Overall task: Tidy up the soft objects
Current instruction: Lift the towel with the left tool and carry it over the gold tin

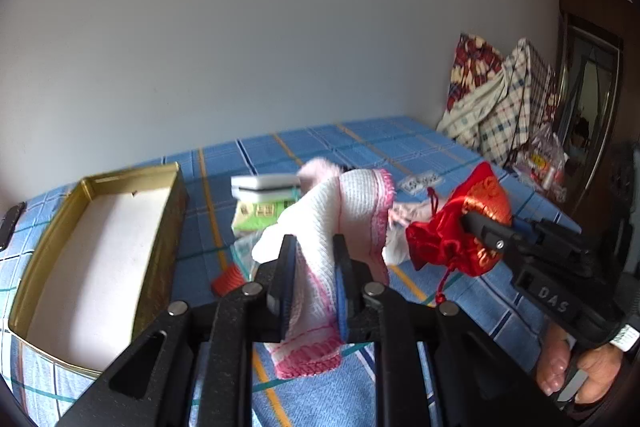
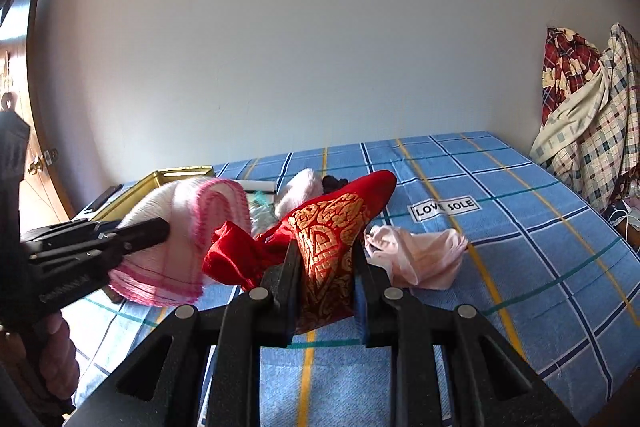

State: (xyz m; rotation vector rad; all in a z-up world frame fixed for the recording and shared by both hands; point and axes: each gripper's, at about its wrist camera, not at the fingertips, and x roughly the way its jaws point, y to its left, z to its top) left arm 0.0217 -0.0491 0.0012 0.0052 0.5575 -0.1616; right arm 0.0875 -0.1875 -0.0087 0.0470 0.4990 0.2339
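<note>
Behind blue plaid bedsheet [image 2: 500,227] (wrinkled), white wall [image 2: 300,47].

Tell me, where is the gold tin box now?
In the left wrist view, the gold tin box sits open on the blue checked bedcover, at the left, beside the white cloth.

A white cloth [image 1: 320,227] with a pink stitched edge is lifted off the bed and hangs folded and droopy. A red pouch [image 2: 332,247] with shiny gold patterns and a red string is up in the air too, its gathered top bunched at one side. A thin, pale pink cloth [image 2: 416,255] lies crumpled on the blue checked bed, and a gold tin box [image 1: 52,267] sits open and empty on the bed.
</note>
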